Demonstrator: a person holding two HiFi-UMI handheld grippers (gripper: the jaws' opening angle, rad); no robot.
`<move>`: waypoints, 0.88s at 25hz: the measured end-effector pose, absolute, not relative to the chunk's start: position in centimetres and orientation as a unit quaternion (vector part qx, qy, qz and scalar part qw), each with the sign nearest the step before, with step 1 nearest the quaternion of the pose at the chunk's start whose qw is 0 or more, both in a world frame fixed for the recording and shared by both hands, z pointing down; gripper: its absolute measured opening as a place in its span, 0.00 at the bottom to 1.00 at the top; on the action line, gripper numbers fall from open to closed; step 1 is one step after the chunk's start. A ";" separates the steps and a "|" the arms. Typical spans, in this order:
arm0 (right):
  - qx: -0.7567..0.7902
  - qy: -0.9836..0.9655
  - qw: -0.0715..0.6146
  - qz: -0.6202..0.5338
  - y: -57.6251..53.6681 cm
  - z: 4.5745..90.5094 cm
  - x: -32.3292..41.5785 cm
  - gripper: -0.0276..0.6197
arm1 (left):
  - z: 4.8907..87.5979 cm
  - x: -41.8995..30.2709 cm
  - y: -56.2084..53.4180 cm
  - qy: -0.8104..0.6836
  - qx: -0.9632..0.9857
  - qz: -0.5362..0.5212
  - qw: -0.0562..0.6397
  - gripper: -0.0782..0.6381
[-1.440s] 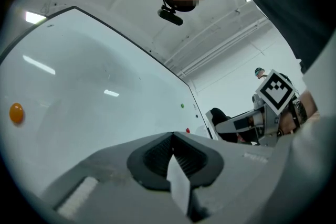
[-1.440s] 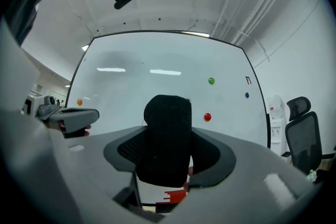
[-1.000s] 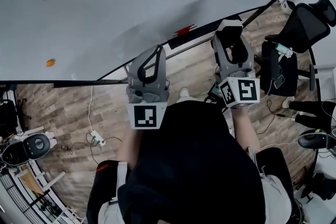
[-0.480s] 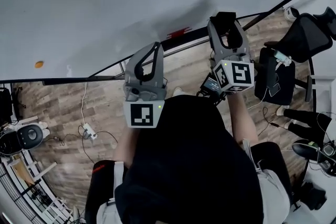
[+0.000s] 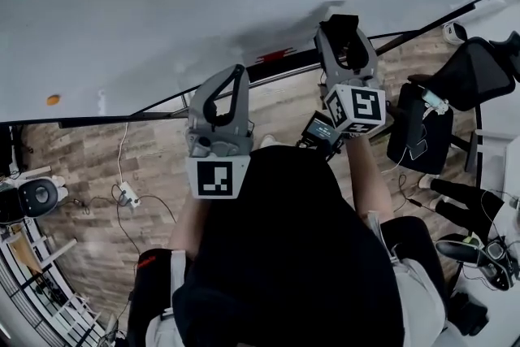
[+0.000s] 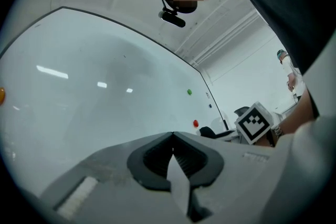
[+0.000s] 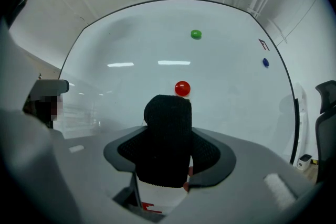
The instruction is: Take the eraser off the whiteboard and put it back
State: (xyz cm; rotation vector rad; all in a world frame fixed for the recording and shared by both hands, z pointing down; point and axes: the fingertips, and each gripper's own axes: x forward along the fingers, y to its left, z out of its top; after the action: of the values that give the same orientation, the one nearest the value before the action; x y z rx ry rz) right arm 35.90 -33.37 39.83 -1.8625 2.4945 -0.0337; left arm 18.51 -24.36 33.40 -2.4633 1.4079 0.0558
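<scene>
Gripping eraser (image 7: 168, 123), R claw (image 7: 169, 157), nr whiteboard (image 7: 157, 44) edge

The left gripper (image 6: 172, 135) is seen low in the frame, its grey jaws brought together at the tips, the dark ribbed pads (image 6: 157, 157) meeting in a point with nothing caught between them. Behind it the whiteboard (image 6: 105, 92) is spread wide, edged by a dark frame, with ceiling lights reflected as pale streaks on it. An orange magnet (image 6: 1, 95) is glimpsed at the far left edge. A green magnet (image 6: 189, 92), a small blue magnet (image 6: 210, 106) and a red magnet (image 6: 196, 123) are picked out toward the right. The right gripper's marker cube (image 6: 255, 122) is caught just beyond the red magnet. Overhead, a dark head-mounted camera (image 6: 173, 18) is seen.
</scene>
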 end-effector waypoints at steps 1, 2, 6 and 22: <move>-0.596 0.802 0.012 -0.013 -33.7 40.1 35.8 0.41 | 33.6 18.3 -24.5 0.493 -0.857 0.016 0.150 0.11; -0.595 0.804 0.011 -0.014 -33.9 40.3 35.7 0.41 | 33.8 18.2 -24.7 0.494 -0.856 0.013 0.148 0.11; -0.586 0.810 0.008 -0.014 -34.5 40.7 35.4 0.41 | 34.3 18.1 -25.0 0.497 -0.855 0.008 0.145 0.11; -0.565 0.825 0.005 0.004 -35.4 41.1 35.5 0.41 | 35.1 18.0 -24.6 0.507 -0.851 0.004 0.135 0.11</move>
State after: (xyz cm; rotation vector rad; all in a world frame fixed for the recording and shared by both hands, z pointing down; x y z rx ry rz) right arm 35.52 -35.45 41.10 -1.7697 2.5842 0.0115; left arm 18.03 -24.55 35.09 -2.4660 1.4698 0.0115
